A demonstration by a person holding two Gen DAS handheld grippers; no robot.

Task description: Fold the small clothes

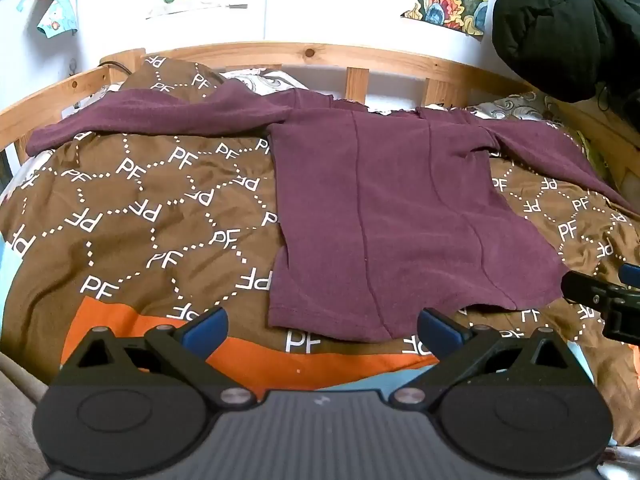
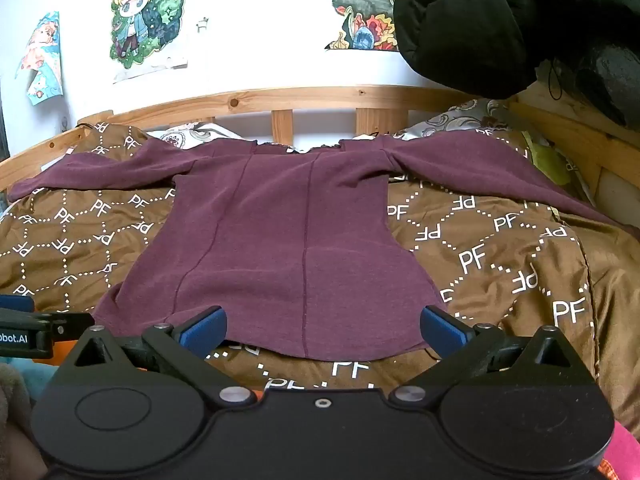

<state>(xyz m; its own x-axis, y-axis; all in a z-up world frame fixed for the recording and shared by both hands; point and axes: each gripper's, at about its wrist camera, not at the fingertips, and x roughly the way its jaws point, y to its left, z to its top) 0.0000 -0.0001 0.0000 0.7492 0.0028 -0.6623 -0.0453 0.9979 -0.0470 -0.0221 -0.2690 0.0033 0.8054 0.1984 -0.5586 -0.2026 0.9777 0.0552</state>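
Blue-padded and spread wide, the left gripper (image 1: 322, 326) hangs empty just short of the hem's left corner, and the right gripper (image 2: 323, 326) is likewise wide and empty, its fingers straddling the middle of the hem. Each shows at the edge of the other's view, so the two sit close together at the near side of the bed.

Beyond them the maroon long-sleeved top (image 2: 276, 240) lies flat, hem toward the grippers and neckline toward the wooden bed rail (image 2: 280, 100), on a brown duvet (image 2: 500, 240) printed with white "PF" letters. Both sleeves are stretched straight out to the sides, the body smooth with two lengthwise seams.

Judging by that, spreading looks finished and no fold has been made: sleeves, sides and the final doubling all remain. A black puffy jacket (image 2: 500, 20) hangs at the upper right, clear of the work.
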